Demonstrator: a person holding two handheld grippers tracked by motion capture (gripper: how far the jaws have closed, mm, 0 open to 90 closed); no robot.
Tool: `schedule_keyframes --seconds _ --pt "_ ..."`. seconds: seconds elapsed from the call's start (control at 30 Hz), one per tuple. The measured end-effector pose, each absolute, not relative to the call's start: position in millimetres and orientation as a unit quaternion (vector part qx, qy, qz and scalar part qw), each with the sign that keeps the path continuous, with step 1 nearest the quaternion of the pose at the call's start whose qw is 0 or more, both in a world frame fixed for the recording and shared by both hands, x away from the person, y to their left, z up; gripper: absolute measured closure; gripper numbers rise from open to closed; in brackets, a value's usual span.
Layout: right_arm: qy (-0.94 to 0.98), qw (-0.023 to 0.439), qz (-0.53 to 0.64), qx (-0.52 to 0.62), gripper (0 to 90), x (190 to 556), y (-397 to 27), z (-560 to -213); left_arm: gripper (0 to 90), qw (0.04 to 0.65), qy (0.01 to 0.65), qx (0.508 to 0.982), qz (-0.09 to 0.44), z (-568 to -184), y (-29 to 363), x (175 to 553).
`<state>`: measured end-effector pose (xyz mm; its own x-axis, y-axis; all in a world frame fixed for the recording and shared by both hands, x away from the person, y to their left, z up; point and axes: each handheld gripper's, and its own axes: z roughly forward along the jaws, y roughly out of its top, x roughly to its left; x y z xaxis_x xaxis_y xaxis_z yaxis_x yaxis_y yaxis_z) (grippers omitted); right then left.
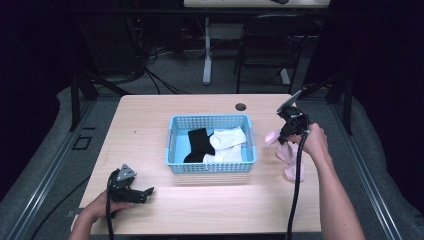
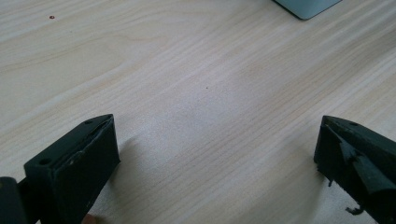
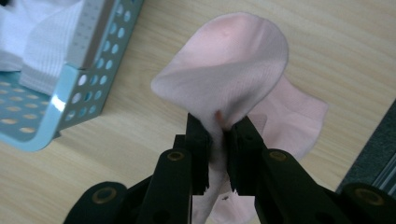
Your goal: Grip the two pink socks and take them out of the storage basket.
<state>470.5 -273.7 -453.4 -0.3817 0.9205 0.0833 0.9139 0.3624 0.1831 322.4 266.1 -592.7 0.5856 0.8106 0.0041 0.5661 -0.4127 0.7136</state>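
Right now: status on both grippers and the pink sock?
Right gripper shut on pink sock, right of blue basket. Left gripper open, empty, near the table. Nothing between sock and basket.

Light wood table (image 1: pixel 150 125): blue basket (image 1: pixel 210 167) centre, pink sock (image 1: pixel 290 160) right.
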Motion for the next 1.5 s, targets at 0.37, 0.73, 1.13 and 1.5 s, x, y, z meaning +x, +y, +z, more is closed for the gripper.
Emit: schedule_keyframes --seconds 0.37,0.73,1.13,1.5 --pt "0.812 -0.006 0.102 0.575 66.5 477 -278 -486 0.0 0.344 0.419 0.822 0.178 -593 266 322" --pt "0.804 0.031 0.149 0.574 29.9 456 -285 -467 0.0 0.344 0.419 0.821 0.178 -593 266 322" --pt "0.816 0.062 0.198 0.540 5.3 410 -290 -437 0.0 0.344 0.419 0.821 0.178 -593 266 322" --pt "0.816 0.100 0.209 0.530 0.0 368 -290 -446 0.0 0.344 0.419 0.821 0.178 -593 266 322"
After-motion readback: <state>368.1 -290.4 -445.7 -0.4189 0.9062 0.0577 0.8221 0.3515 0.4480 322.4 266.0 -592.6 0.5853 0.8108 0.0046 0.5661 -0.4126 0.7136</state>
